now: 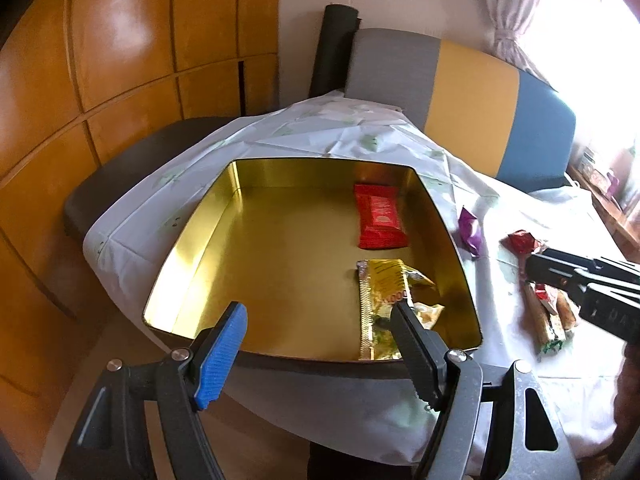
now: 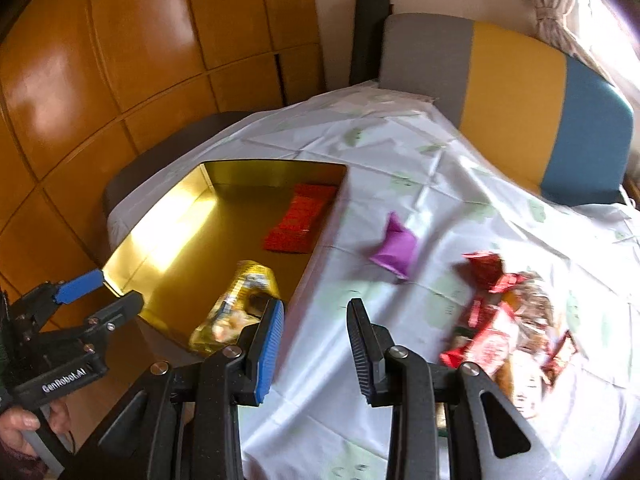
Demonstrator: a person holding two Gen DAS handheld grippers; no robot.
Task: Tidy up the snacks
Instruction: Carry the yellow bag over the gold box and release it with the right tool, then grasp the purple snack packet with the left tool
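- Table (image 2: 420,184) under a white leaf-print cloth, carrying everything.
- Gold tin (image 1: 192,240) open at the table's left side, mostly bare inside.
- Loose snack heap (image 2: 504,320) out on the cloth right of the tin: red and brownish wrappers, blurred, count unclear.
- Red packet (image 1: 378,222) already inside, near the tin's far right wall.
- Yellow packet (image 1: 384,304) also inside, at the near right corner.
- Purple wrapper (image 2: 394,254) alone on the cloth, between tin and heap.
- Left gripper (image 1: 320,312) above the tin's near edge, fingers wide apart, holding nothing.
- Right gripper (image 2: 316,312) over the cloth just beside the tin, fingers parted, empty.
- Judged early on: two snacks in, purple wrapper and heap yet to go.
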